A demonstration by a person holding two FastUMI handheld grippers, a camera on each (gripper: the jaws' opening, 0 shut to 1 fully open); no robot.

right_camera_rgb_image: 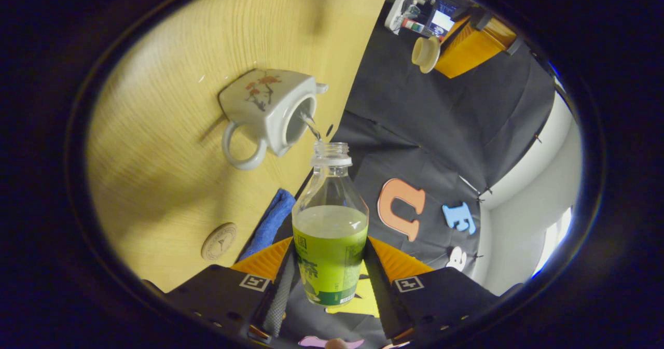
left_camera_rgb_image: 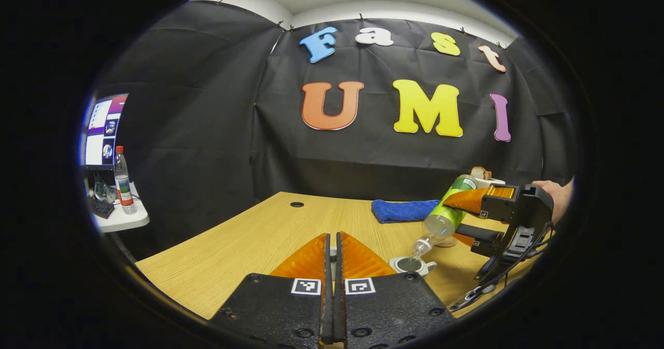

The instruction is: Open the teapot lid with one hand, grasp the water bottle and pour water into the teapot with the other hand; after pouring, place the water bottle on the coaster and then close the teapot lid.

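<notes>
My right gripper [right_camera_rgb_image: 332,258] is shut on a clear water bottle [right_camera_rgb_image: 330,224] with a green label. The bottle is tilted, mouth down, and a thin stream of water runs into the open white teapot [right_camera_rgb_image: 270,113] on the wooden table. In the left gripper view the same bottle [left_camera_rgb_image: 446,215] leans over the teapot [left_camera_rgb_image: 412,265], held by the right gripper [left_camera_rgb_image: 469,217]. My left gripper [left_camera_rgb_image: 333,237] stands with its fingers together above the table. Seen from the right gripper view, the left gripper [right_camera_rgb_image: 440,53] holds the cream teapot lid [right_camera_rgb_image: 425,53]. A round coaster [right_camera_rgb_image: 219,241] lies beside the bottle.
A folded blue cloth [left_camera_rgb_image: 404,210] lies at the table's [left_camera_rgb_image: 249,245] far side, past the coaster [left_camera_rgb_image: 450,242]. A hand [left_camera_rgb_image: 555,192] holds the right gripper. To the left, a small white side table [left_camera_rgb_image: 122,219] carries another bottle [left_camera_rgb_image: 122,180] and a monitor [left_camera_rgb_image: 104,131].
</notes>
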